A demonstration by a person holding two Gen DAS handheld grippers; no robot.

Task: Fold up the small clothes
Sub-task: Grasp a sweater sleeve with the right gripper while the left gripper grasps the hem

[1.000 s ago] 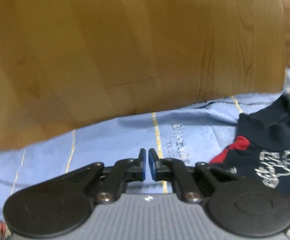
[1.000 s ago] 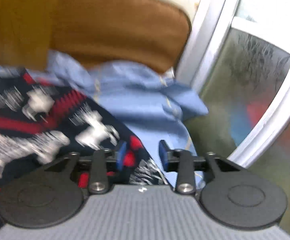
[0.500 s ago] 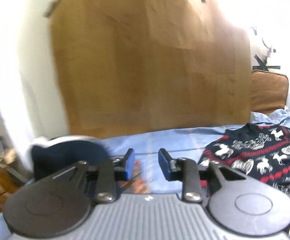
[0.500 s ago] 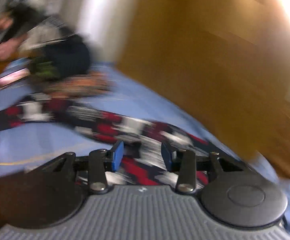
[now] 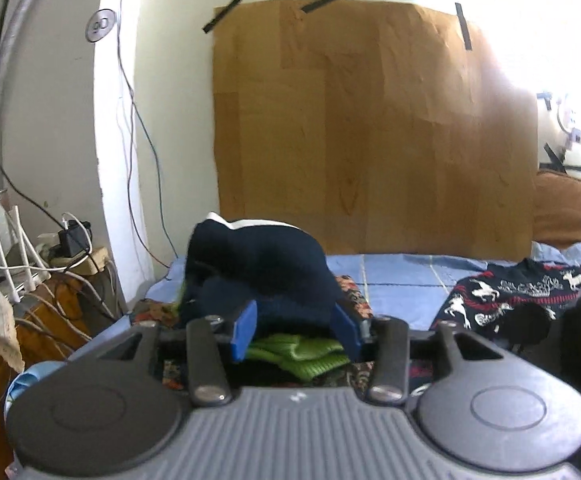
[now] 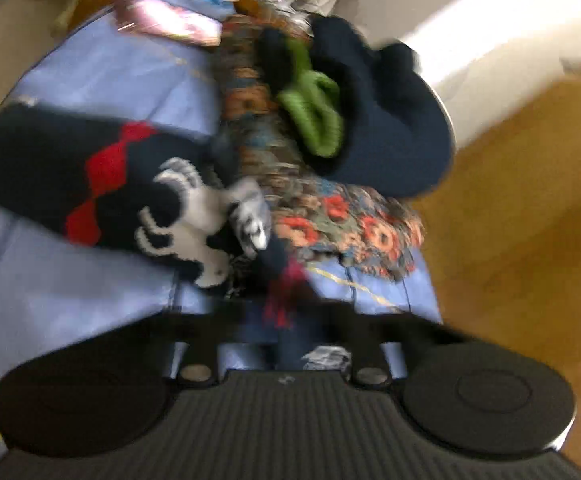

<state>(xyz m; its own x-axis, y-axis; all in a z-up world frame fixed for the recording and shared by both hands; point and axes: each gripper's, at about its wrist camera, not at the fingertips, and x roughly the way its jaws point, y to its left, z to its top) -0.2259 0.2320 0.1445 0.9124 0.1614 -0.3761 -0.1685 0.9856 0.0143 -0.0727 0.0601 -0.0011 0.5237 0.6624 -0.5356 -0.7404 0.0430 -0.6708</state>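
A dark navy sweater with white reindeer and red bands (image 5: 506, 292) lies on the blue bedsheet (image 5: 402, 272) at the right; it also shows in the blurred right wrist view (image 6: 102, 184). My left gripper (image 5: 294, 330) is open and empty, facing a pile with a navy garment (image 5: 258, 264) over a green knit (image 5: 302, 354). My right gripper (image 6: 286, 320) hangs low over a fold of the reindeer sweater; blur hides its fingers. The right gripper's body shows in the left wrist view (image 5: 570, 328).
A brown board (image 5: 370, 128) is taped to the wall behind the bed. A floral cloth (image 6: 330, 216) lies under the pile. Cables and a charger (image 5: 70, 240) sit on a stand at the left. A brown cushion (image 5: 566, 208) stands at the far right.
My left gripper has opened, lifted and turned left toward the clothes pile. My right gripper has swung from the bed's right edge over the reindeer sweater toward the pile.
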